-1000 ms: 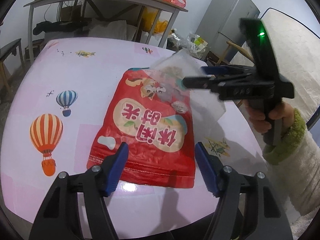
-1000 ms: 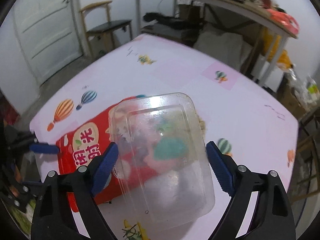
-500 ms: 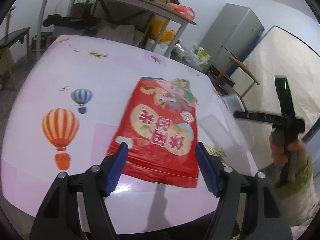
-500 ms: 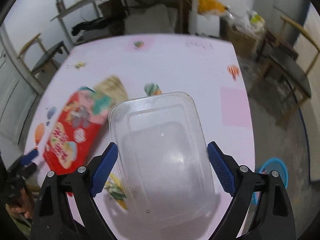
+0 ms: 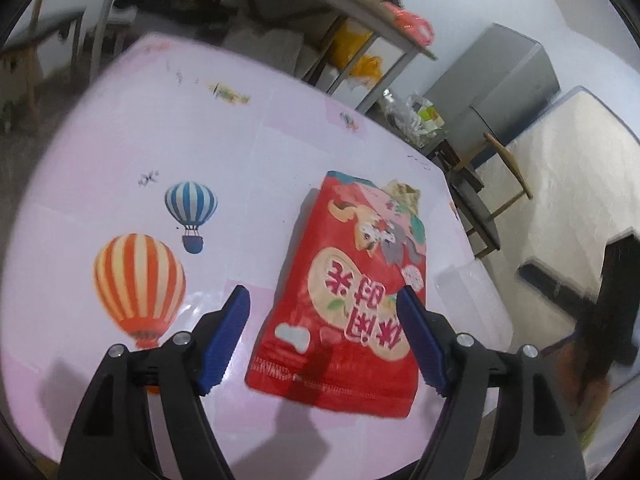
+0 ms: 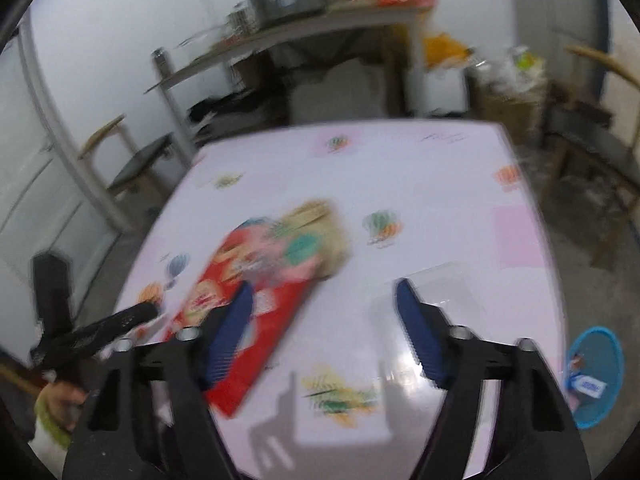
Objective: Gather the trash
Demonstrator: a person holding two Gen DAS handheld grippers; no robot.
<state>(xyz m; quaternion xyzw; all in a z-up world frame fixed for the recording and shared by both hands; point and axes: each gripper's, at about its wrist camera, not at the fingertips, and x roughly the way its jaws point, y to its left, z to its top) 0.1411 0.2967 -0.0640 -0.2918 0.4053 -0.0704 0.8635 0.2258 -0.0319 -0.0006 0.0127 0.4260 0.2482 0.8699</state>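
Observation:
A red snack bag (image 5: 352, 292) with a brown paper scrap (image 5: 404, 192) under its far end lies flat on the pink balloon-print table (image 5: 248, 148). My left gripper (image 5: 324, 340) hovers over the bag's near end. Its jaws are opening, with the bag below and between the fingers but untouched. A clear plastic container (image 6: 452, 288) lies on the table near its right edge, partly behind one finger of my right gripper (image 6: 324, 334). That gripper's jaws are closing, with nothing pressed between them. The red bag (image 6: 256, 280) shows blurred at the left.
A blue bin (image 6: 596, 376) stands on the floor beside the table's right edge. A cluttered shelf table (image 6: 320, 28), chairs (image 5: 500, 184) and a grey fridge (image 5: 508, 84) surround the table. The left gripper's body (image 6: 100, 328) and a green-cuffed hand (image 6: 56, 400) are at the left.
The right gripper carried the clear container off the red bag and over to the right. The container now lies on the table, out of the jaws. Both views have rolled.

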